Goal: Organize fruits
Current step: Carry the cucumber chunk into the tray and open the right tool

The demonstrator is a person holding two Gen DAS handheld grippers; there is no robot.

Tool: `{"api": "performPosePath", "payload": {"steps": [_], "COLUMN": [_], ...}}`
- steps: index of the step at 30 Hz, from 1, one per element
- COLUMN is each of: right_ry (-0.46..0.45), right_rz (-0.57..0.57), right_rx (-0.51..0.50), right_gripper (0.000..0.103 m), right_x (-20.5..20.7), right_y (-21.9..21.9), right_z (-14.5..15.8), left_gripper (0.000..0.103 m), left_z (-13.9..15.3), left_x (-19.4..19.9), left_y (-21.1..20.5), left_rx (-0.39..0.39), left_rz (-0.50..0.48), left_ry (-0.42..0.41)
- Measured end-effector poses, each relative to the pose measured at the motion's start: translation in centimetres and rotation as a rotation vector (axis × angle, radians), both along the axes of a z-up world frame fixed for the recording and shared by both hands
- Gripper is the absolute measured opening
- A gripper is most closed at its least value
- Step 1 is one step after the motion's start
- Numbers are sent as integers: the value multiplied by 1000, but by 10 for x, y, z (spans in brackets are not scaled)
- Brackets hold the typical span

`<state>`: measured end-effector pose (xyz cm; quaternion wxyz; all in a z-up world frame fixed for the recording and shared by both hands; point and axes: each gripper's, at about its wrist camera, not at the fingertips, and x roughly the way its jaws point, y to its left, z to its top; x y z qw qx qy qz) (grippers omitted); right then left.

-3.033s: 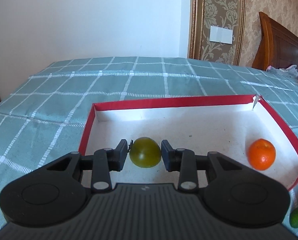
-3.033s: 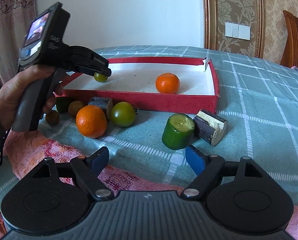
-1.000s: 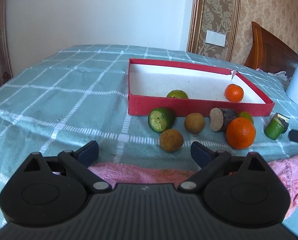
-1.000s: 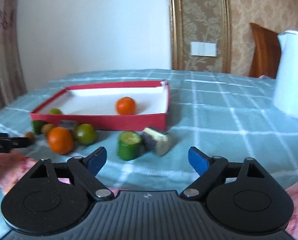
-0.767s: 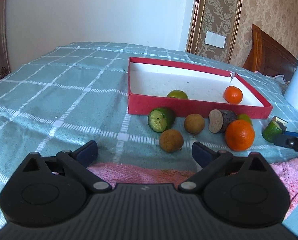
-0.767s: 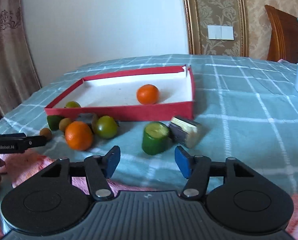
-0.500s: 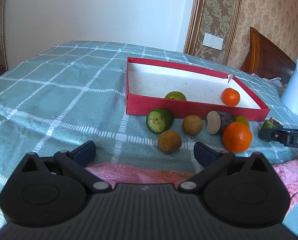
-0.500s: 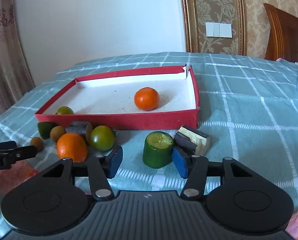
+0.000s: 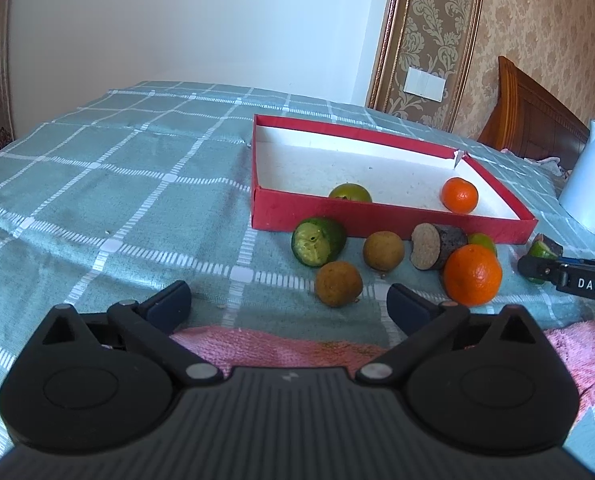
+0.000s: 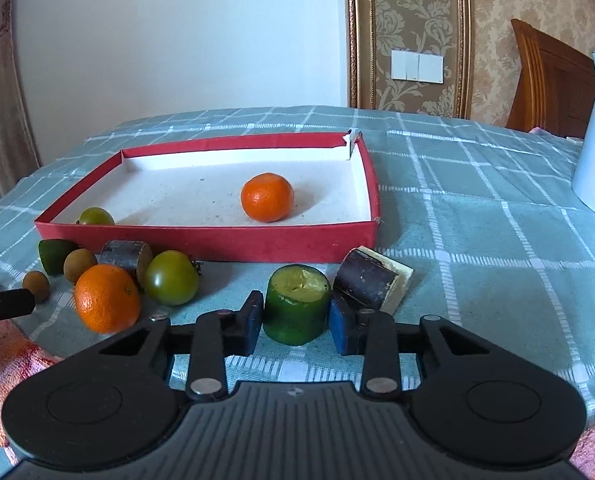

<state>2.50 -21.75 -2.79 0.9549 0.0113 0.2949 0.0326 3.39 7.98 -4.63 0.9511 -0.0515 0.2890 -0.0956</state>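
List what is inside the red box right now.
Inside the red box lie an orange toward its right side and a green fruit at its near left corner. The near wall hides the green fruit's lower part and the floor right behind it.

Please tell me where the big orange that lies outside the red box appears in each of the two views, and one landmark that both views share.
Left wrist view: big orange at right of centre, in front of the red box.
Right wrist view: same orange at lower left, beside a green tomato.
Shared landmark: the red box, which holds a smaller orange.
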Motion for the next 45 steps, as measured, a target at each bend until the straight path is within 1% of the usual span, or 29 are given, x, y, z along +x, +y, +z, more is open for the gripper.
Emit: {"api": "performPosePath", "payload": {"steps": [5, 11, 18, 22, 27, 33, 36, 45], "right_ry": [-48, -83, -103, -109, -69, -2, 24, 67], "right_rz": [15, 15, 11, -1, -28, -65, -71, -82], "right_rx": [-12, -30, -53, -104, -123, -126, -130, -124], "right_gripper": [34, 34, 34, 34, 34, 34, 34, 34], "right_x": [-12, -7, 21, 49, 93, 139, 154, 175], "right_y": [2, 3, 3, 6, 8, 8, 10, 13], "right_z": [9, 24, 41, 48, 45, 33, 27, 16], "left_gripper": [103, 103, 103, 103, 103, 103, 103, 103], "left_z": [0, -1, -1, -1, -1, -1, -1, 0], "left_x": [0, 0, -1, -1, -1, -1, -2, -2], "left_y": [0, 2, 2, 3, 4, 6, 6, 6], "left_rx": [-2, -12, -13, -19, -26, -36, -37, -40], "left_rz": [-1, -1, -1, -1, -2, -2, -2, -2], "left_ry": [-1, -3, -3, -4, -6, -8, -8, -8]}}
